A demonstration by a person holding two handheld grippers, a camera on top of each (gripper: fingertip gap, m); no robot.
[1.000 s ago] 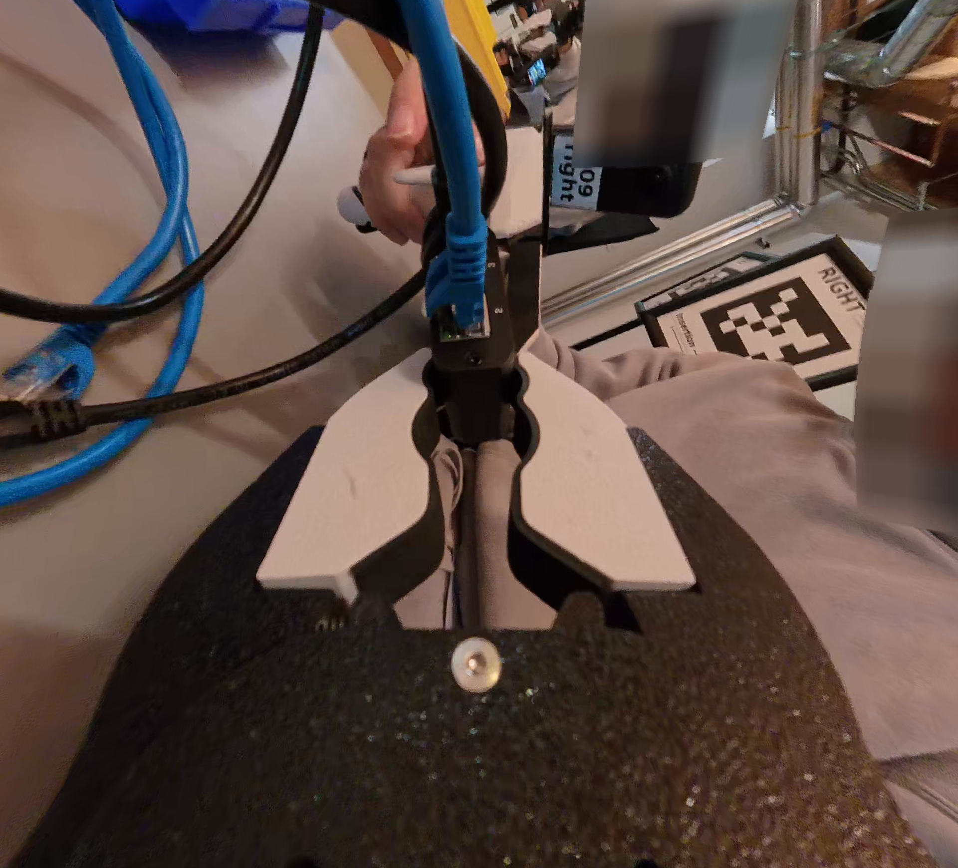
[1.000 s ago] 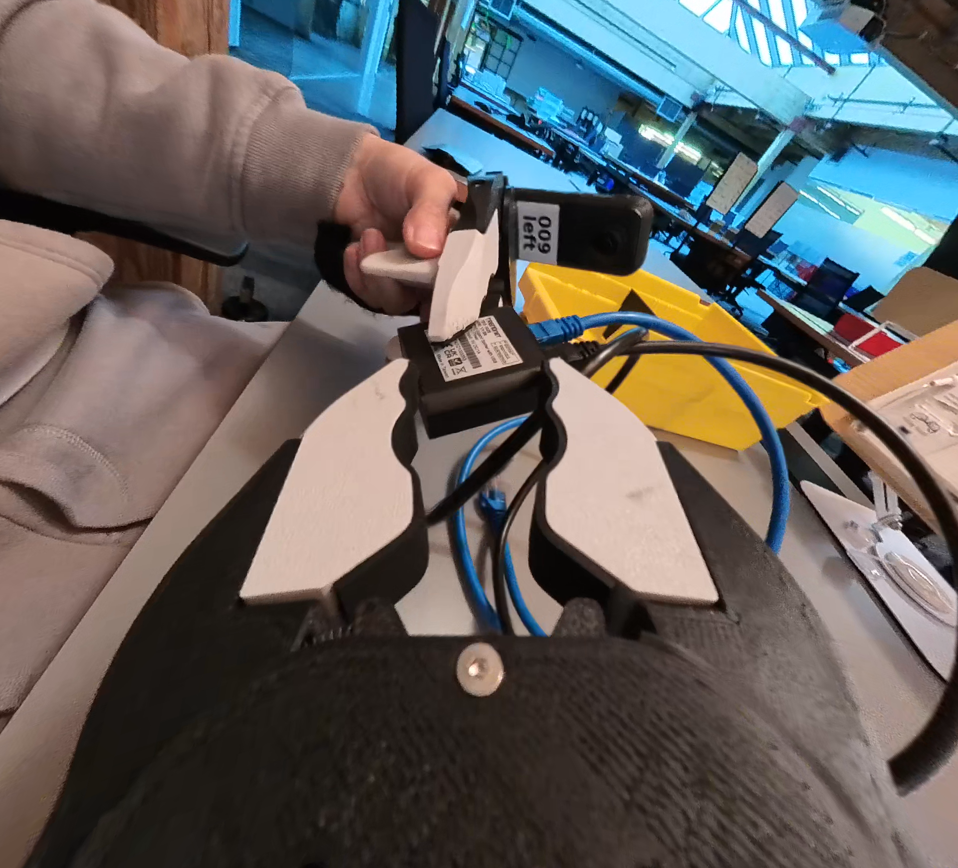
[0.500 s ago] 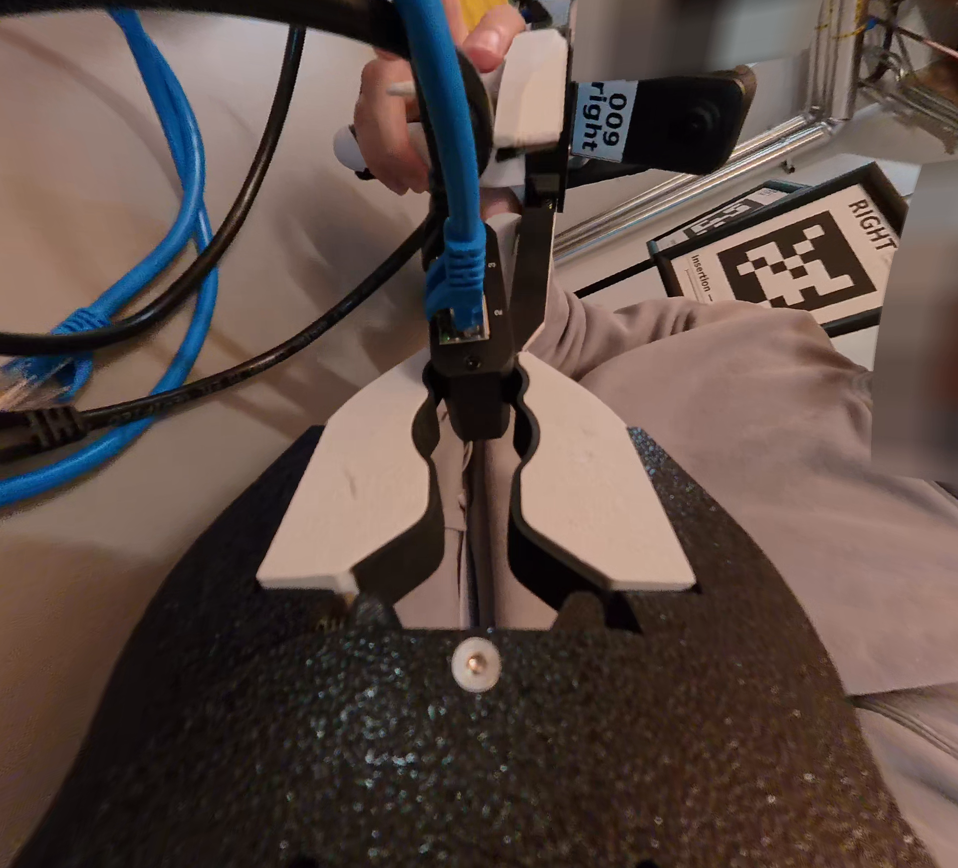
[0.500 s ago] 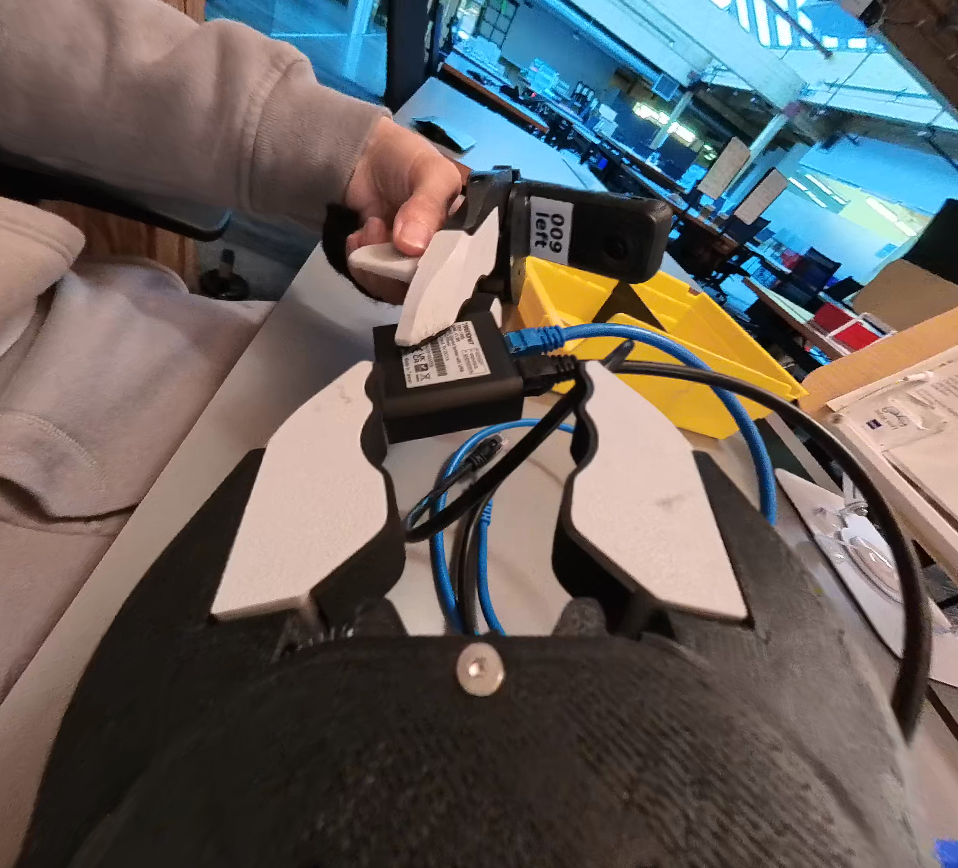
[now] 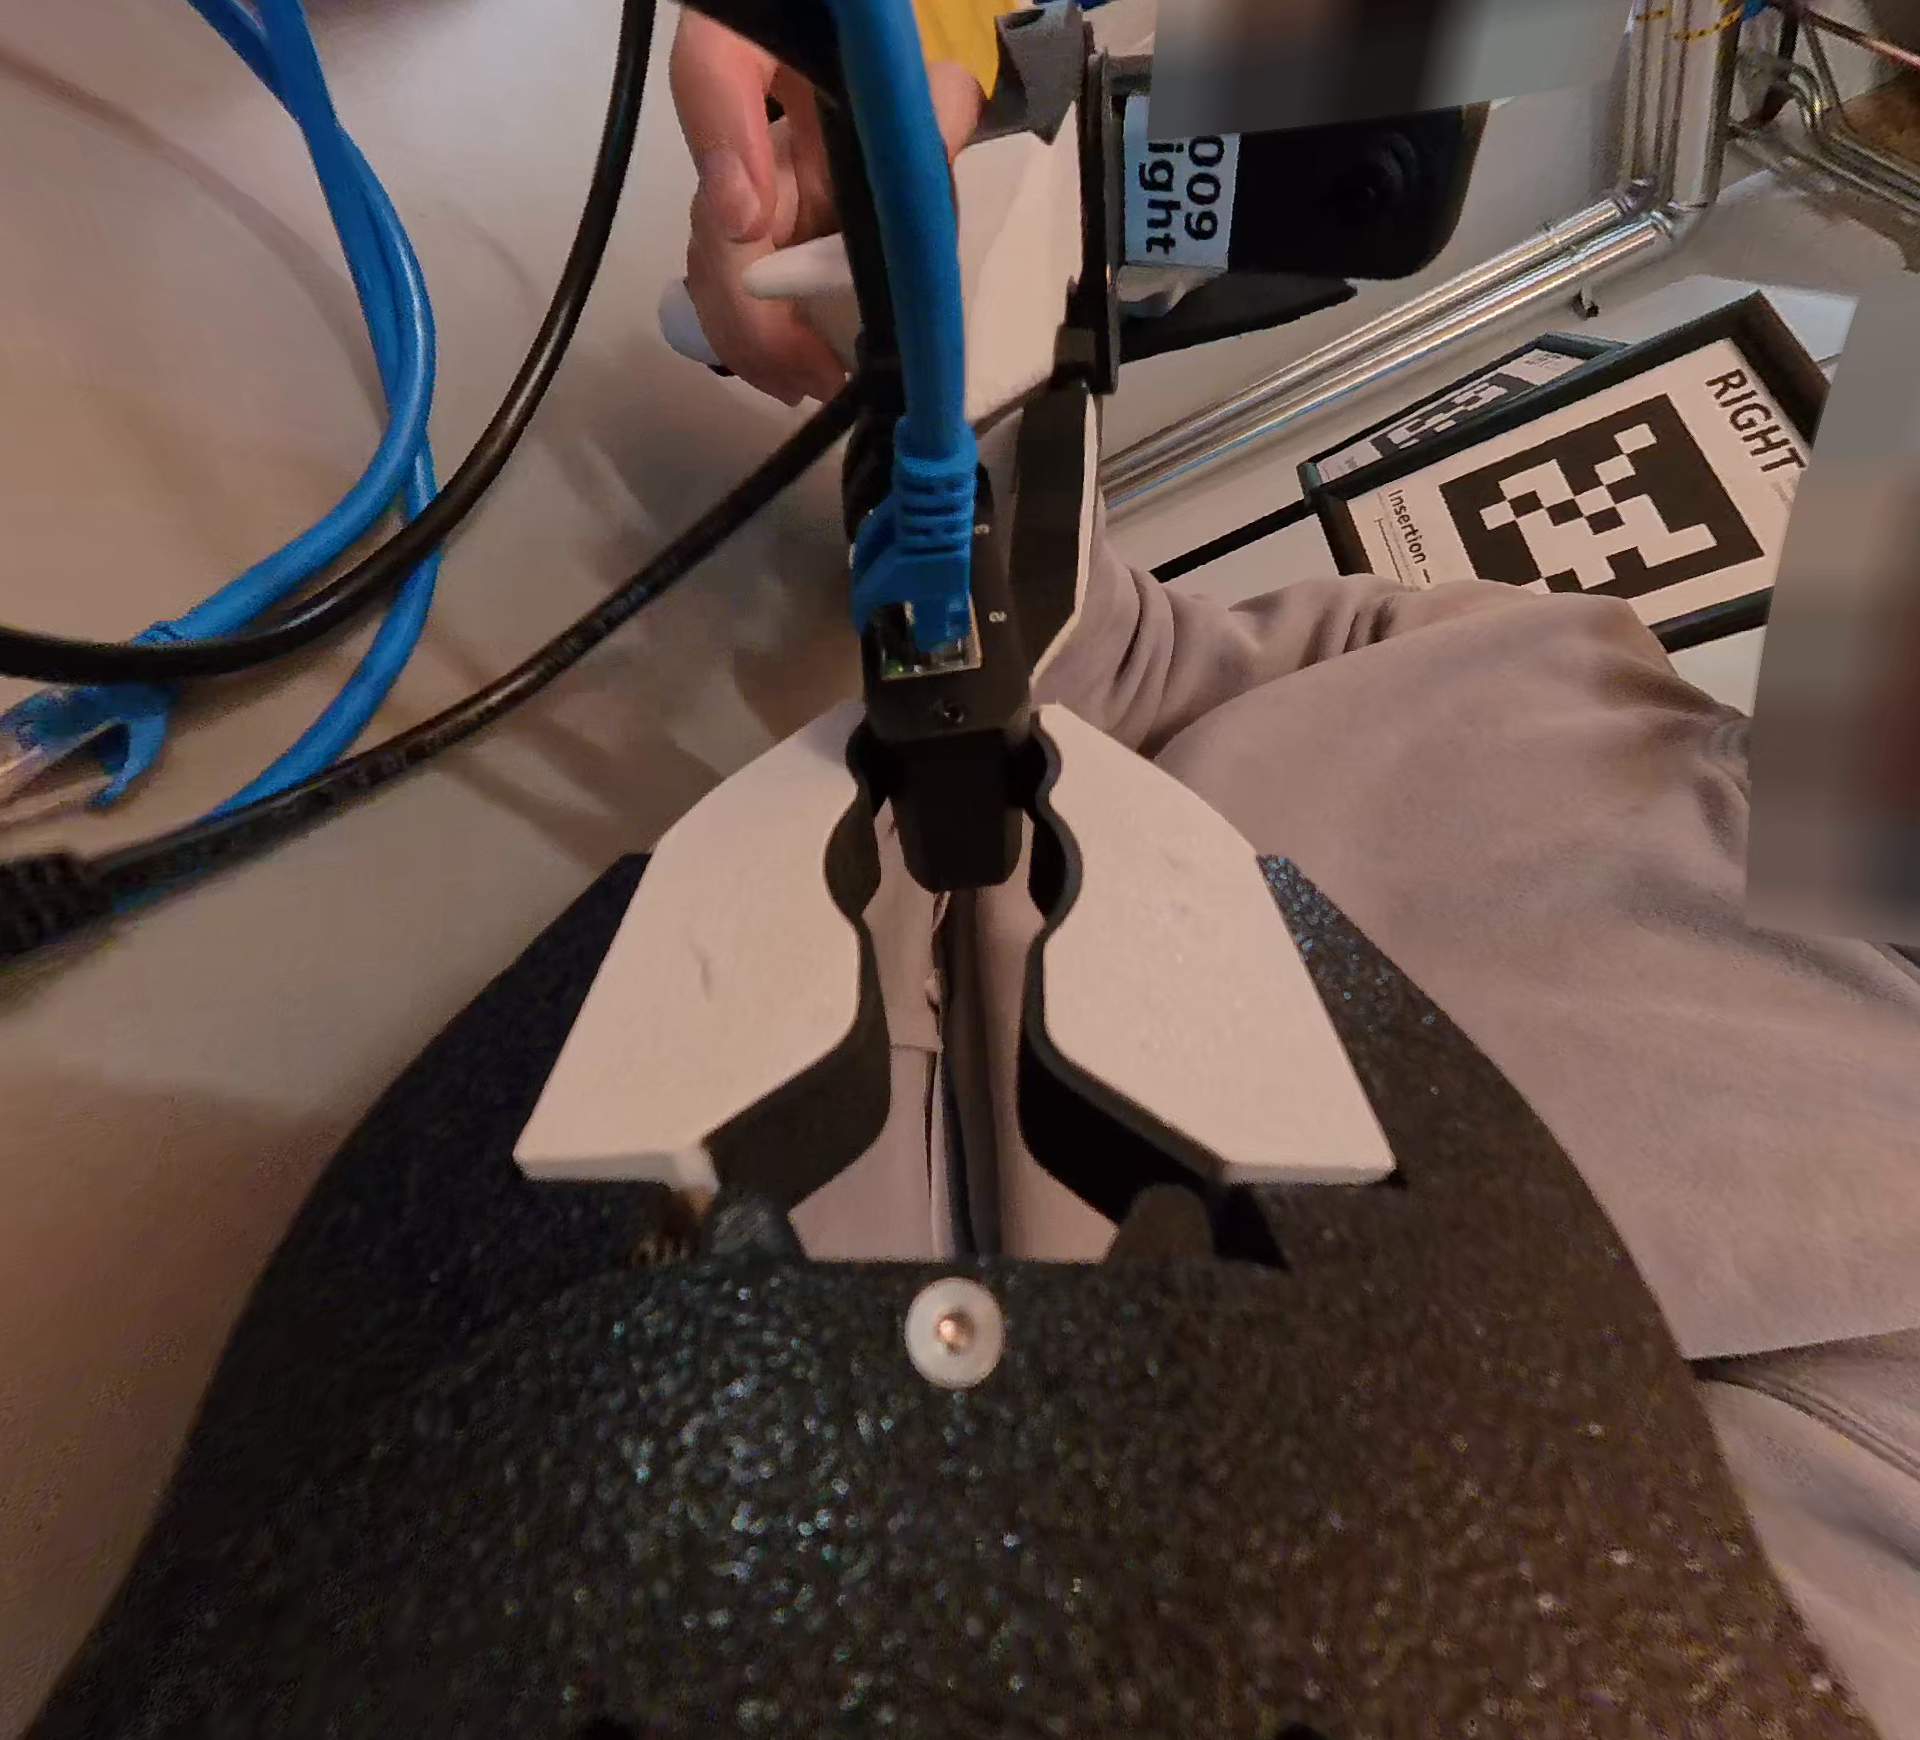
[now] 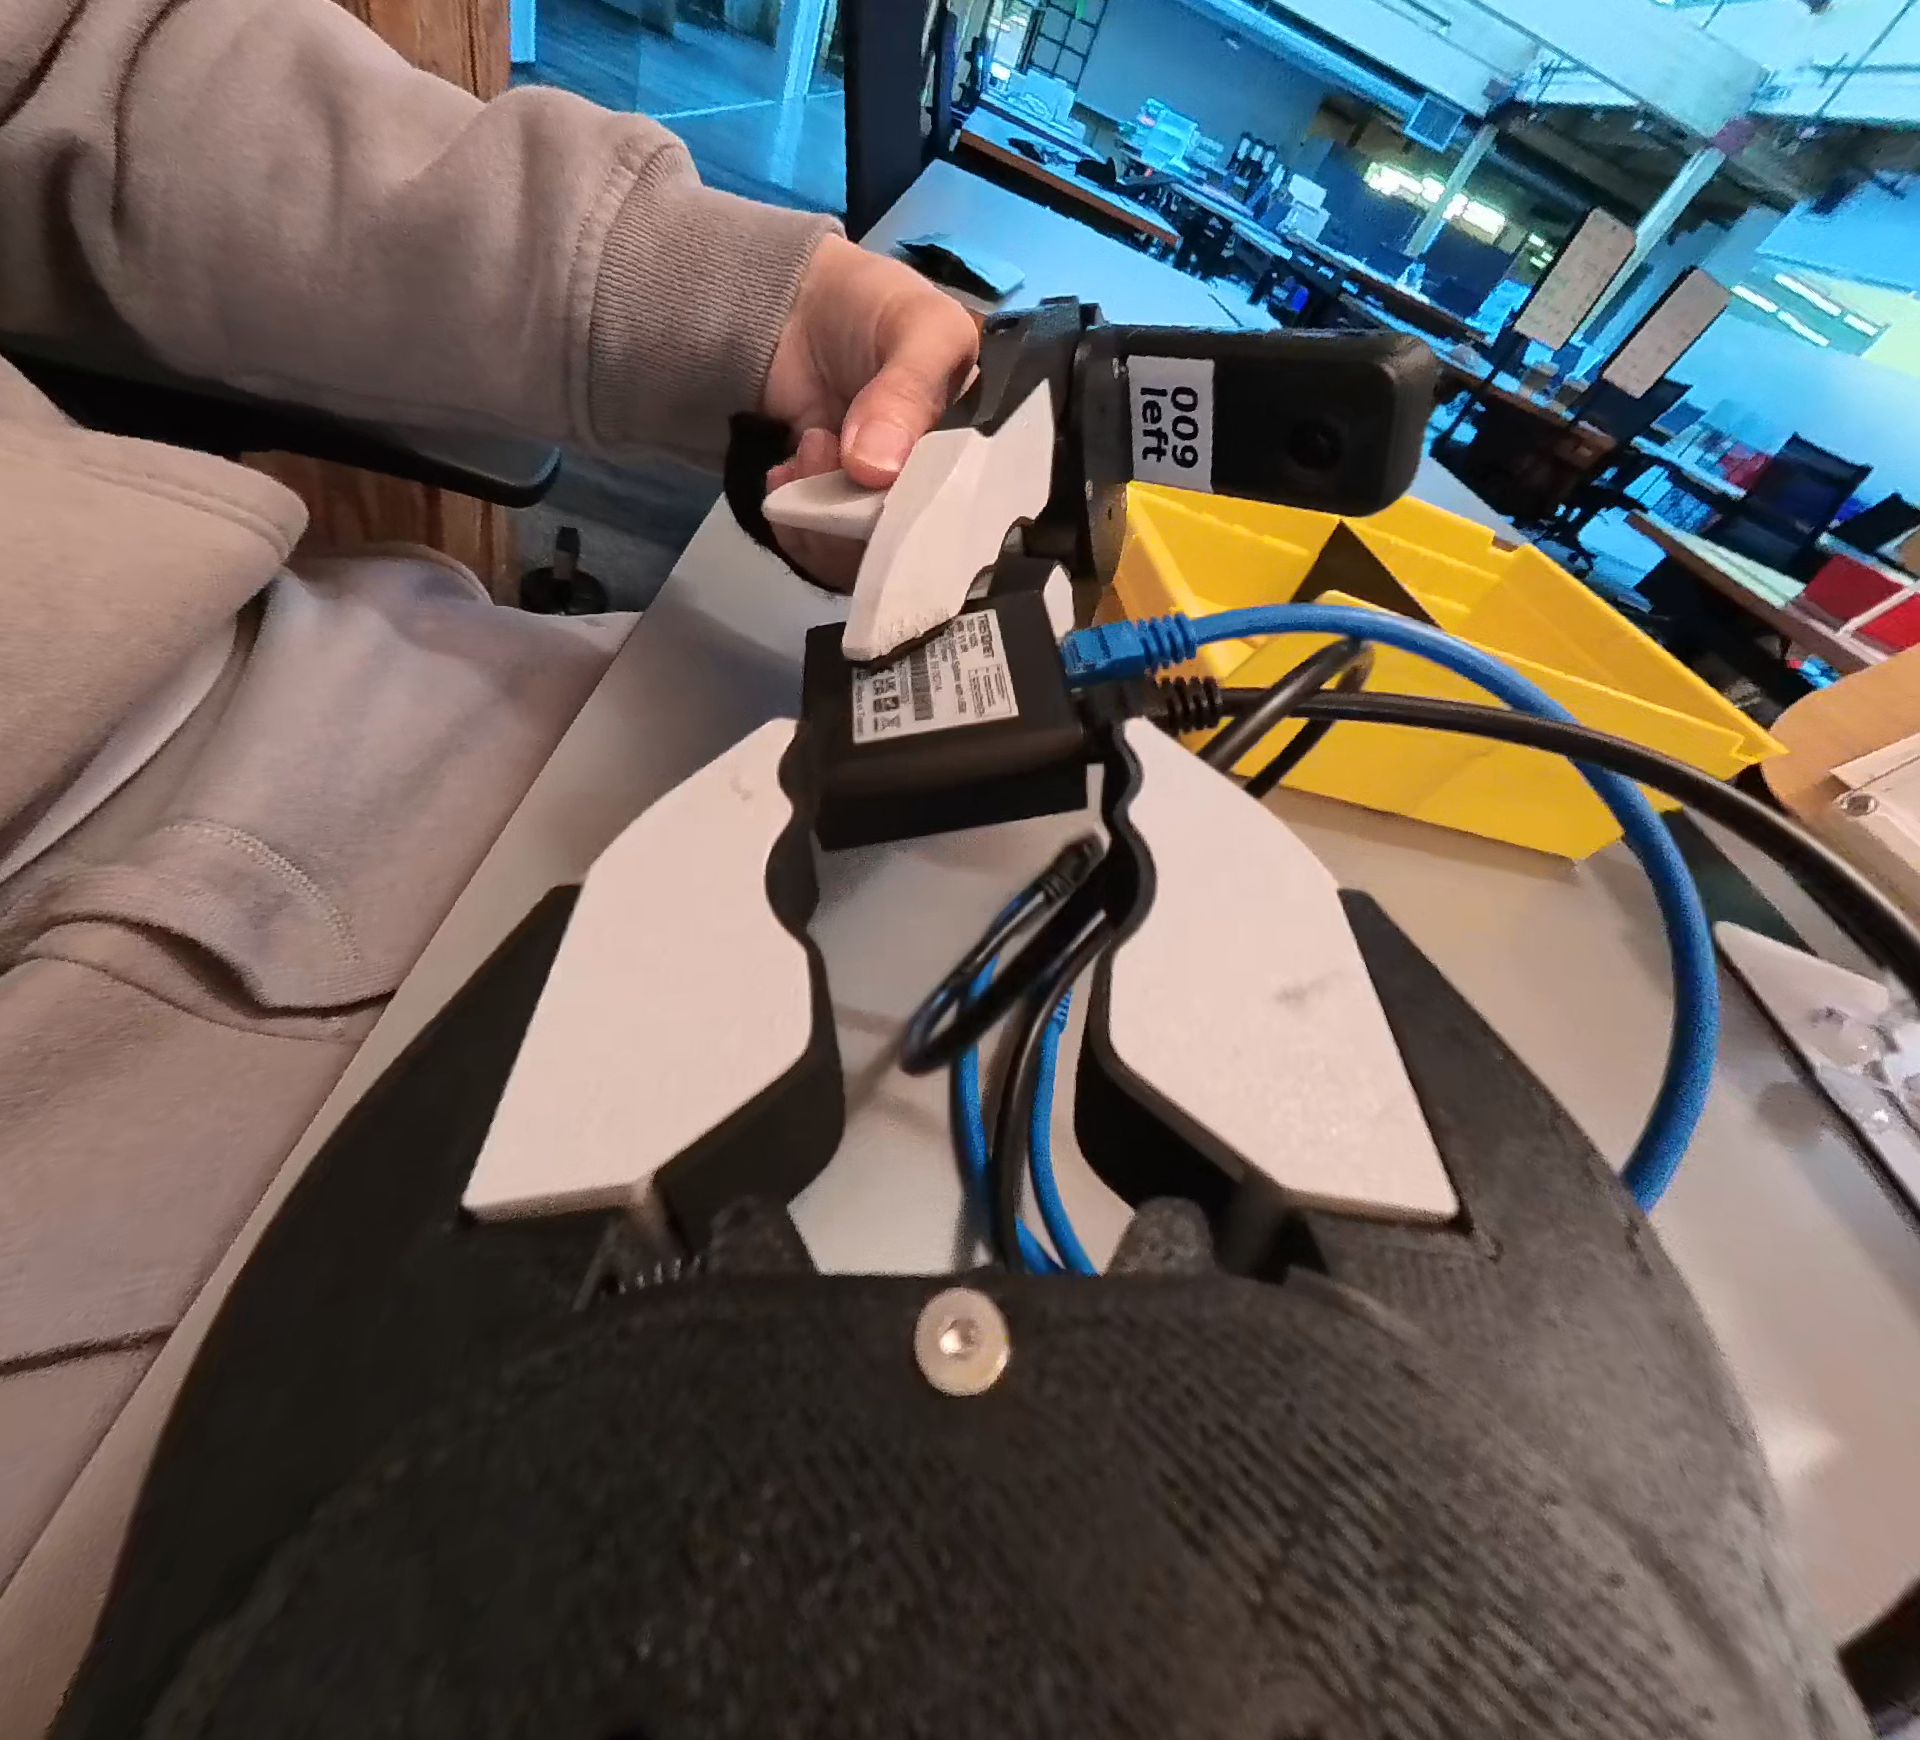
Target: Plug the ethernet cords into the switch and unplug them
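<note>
My left gripper (image 5: 951, 745) is shut on the narrow end of the small black switch (image 5: 956, 817) and holds it above the table. A blue ethernet cord (image 5: 904, 184) is plugged into the switch by its blue plug (image 5: 925, 527); a black cord (image 5: 582, 236) leaves the switch beside it. In the right wrist view the switch (image 6: 935, 755) sits between the tips of my right gripper (image 6: 956, 745), whose jaws stand slightly apart around it. The left gripper's white finger (image 6: 935, 547) lies on top of the switch. The blue cord (image 6: 1351, 630) loops off to the right.
A loose blue plug end (image 5: 62, 734) and coils of blue and black cable lie on the grey table (image 6: 1455, 911). A yellow bin (image 6: 1455, 797) stands behind the switch. A framed marker card (image 5: 1590, 516) leans nearby. A person's grey sleeve (image 6: 416, 236) and lap are close. The grippers are tip to tip, or close to it.
The right gripper was shut on the switch, opened wide half a second ago, and now its jaws have narrowed around it again. The left gripper kept its hold throughout.
</note>
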